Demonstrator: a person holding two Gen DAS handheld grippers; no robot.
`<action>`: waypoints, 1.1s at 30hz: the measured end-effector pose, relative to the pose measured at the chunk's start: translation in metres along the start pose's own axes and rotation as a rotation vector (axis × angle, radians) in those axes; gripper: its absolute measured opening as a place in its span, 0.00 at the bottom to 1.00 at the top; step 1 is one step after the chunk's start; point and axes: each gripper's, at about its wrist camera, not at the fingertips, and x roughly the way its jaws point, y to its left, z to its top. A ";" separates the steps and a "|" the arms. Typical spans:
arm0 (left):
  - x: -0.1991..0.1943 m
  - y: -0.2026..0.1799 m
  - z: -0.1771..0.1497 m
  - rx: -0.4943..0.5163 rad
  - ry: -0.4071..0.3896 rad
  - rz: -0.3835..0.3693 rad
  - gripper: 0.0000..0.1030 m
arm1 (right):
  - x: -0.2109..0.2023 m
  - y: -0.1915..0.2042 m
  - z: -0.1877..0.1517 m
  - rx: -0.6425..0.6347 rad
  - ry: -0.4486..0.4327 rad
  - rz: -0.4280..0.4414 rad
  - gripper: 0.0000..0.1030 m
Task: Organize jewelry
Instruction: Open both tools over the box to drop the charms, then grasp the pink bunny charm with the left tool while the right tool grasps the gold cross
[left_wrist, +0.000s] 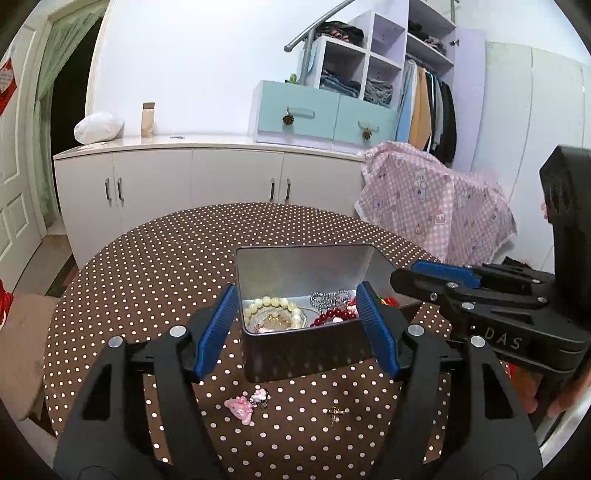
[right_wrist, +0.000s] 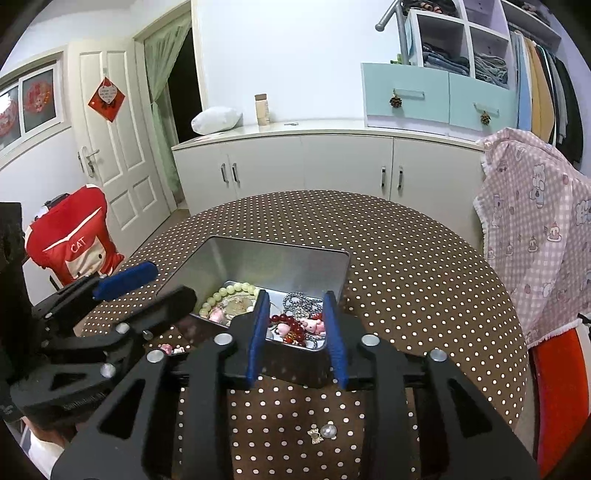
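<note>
We see loose charms on the table nearest us: a pink charm and cross pendant below the left gripper, jaws apart and empty. Only the right view shows a clear stud beneath the right gripper, slightly parted, empty. Beyond lies the tin, its long axis running away.

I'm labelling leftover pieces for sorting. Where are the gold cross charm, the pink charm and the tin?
gold cross charm (left_wrist: 335, 412), left wrist view, its centre.
pink charm (left_wrist: 241, 405), left wrist view, middle of its body.
tin (left_wrist: 303, 354), left wrist view, near outer wall.
</note>
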 end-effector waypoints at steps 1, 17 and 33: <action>0.000 0.001 0.000 -0.003 0.000 0.001 0.64 | 0.000 -0.001 -0.001 0.002 0.002 -0.004 0.29; 0.005 0.011 0.000 -0.028 0.031 0.013 0.64 | -0.003 -0.005 -0.003 -0.001 0.006 -0.019 0.39; -0.024 0.033 -0.014 -0.073 0.006 0.033 0.71 | -0.005 0.013 -0.019 -0.007 0.036 -0.012 0.54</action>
